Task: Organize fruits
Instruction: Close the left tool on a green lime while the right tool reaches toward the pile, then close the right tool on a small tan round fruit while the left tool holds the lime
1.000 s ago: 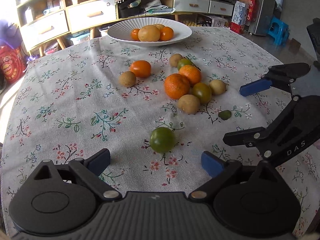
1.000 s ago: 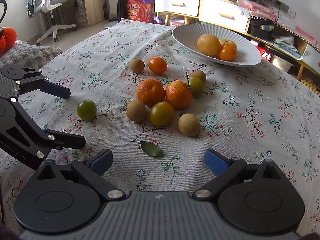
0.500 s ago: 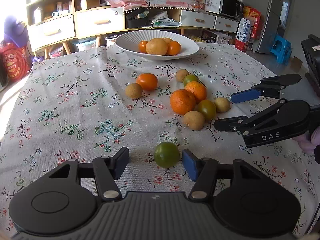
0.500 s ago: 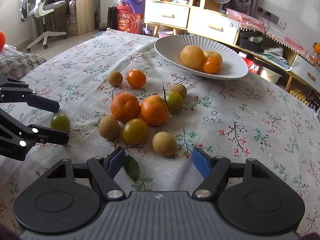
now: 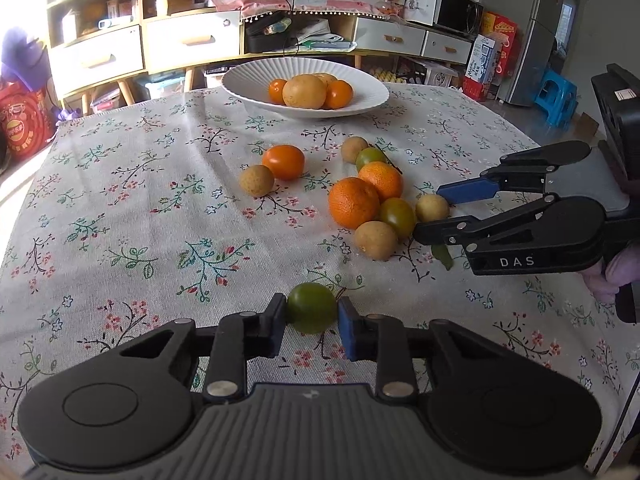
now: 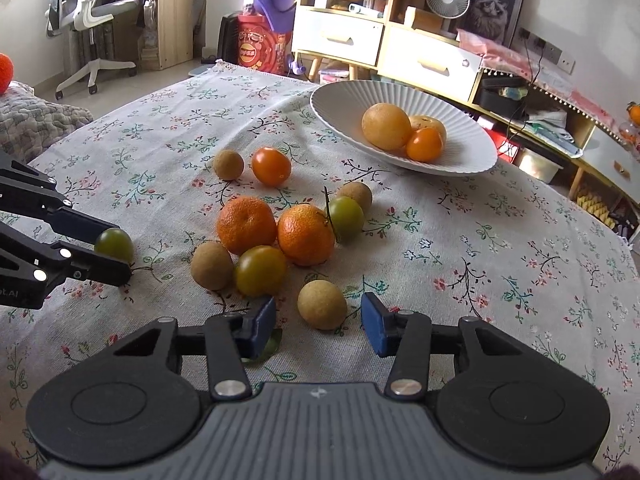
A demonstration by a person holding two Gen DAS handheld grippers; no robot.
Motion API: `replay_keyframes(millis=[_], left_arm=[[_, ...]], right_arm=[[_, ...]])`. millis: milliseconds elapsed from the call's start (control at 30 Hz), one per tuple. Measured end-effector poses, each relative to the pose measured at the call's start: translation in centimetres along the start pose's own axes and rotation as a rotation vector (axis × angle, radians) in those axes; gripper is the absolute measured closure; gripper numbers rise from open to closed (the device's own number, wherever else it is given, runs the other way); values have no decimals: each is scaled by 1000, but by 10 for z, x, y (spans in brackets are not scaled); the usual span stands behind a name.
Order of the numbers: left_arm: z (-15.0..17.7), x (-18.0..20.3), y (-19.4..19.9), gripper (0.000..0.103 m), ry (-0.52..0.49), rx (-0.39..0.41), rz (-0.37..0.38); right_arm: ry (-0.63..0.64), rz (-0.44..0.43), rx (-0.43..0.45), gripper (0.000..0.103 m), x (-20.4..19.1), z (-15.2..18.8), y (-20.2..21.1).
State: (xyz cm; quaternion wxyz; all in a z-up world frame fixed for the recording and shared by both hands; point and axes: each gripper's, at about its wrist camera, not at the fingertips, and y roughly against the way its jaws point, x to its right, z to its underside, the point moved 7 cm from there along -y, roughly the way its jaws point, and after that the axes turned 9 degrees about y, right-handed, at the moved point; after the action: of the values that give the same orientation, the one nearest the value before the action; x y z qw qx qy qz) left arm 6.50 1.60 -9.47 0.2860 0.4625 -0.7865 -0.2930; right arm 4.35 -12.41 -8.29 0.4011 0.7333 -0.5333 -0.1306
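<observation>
My left gripper (image 5: 312, 316) is shut on a green tomato (image 5: 312, 307) that sits on the flowered tablecloth (image 5: 140, 216); it also shows in the right wrist view (image 6: 115, 243). My right gripper (image 6: 319, 322) is open, its jaws on either side of a tan round fruit (image 6: 322, 304); this gripper also shows in the left wrist view (image 5: 436, 212). A cluster of two oranges (image 6: 247, 224), a yellow-green tomato (image 6: 260, 270) and other small fruits lies mid-table. A white ribbed bowl (image 6: 464, 148) at the back holds several fruits.
A green leaf (image 6: 266, 350) lies under my right gripper's left finger. An orange tomato (image 5: 283, 161) and a tan fruit (image 5: 256, 180) lie apart left of the cluster. Cabinets and shelves stand behind the table; the table edge runs close on the right.
My left gripper moved forward and shut on the green tomato. My right gripper moved forward and narrowed around the tan fruit, staying open.
</observation>
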Motion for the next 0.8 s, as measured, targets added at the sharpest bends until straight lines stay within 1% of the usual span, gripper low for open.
replay_keyframes(millis=[67,167,367,633,800], left_arm=[[0,0,0,80,0,0,0],[0,0,0,80,0,0,0],[0,-2,0,80,13,-7,-3],[-4,-4,0,80,47,-19,-12],[-10,-8,0,80,86,-21,-19]], right_arm=[[8,-3,-1,65,-2,0,0],[13,-7,-2,69,-3,-1,0],[12,12,-9,79,0,-1,0],[10,4,-11,79,0,-3,0],[-12,-1,-9,79,2,-7,0]])
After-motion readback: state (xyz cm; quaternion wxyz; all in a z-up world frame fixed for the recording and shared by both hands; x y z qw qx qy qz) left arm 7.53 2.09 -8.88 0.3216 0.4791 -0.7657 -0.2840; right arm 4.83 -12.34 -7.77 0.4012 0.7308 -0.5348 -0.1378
